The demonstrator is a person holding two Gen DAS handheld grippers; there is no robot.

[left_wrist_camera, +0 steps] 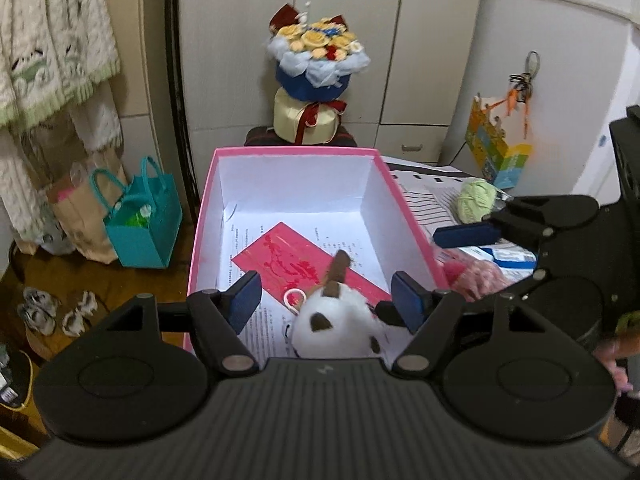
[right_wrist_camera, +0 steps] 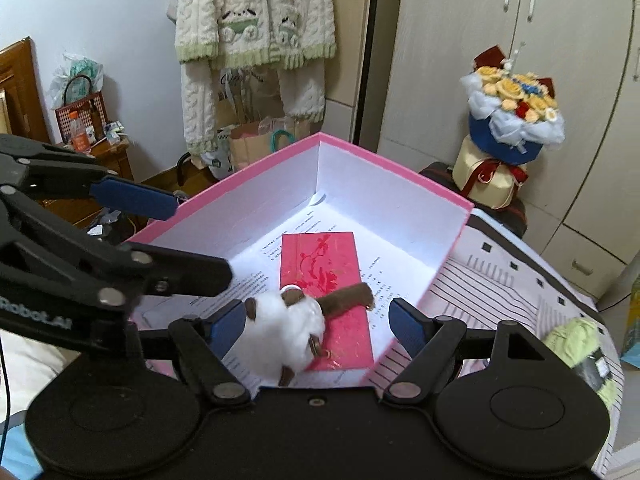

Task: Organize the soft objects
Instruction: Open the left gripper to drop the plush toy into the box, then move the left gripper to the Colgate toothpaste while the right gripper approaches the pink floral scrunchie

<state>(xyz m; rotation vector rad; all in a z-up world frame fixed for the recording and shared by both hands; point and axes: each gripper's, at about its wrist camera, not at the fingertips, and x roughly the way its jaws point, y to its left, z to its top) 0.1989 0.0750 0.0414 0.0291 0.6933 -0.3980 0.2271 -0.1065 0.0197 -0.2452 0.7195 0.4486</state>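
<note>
The pink cardboard box (left_wrist_camera: 204, 216) holds a white-and-brown plush toy (left_wrist_camera: 340, 328) on a red envelope (left_wrist_camera: 280, 256). Pale green yarn ball (left_wrist_camera: 476, 200) lies outside. Both the left hand-held gripper (left_wrist_camera: 326, 300) and the right hand-held gripper (right_wrist_camera: 318, 320) are wide apart, holding nothing.

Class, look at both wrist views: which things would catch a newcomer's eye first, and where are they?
The open pink box fills the middle, with a red envelope lying on printed paper inside. A white-and-brown plush toy sits at the box's near end, between the left gripper's open fingers. Behind the box stands a yellow-and-blue flower bouquet.
</note>
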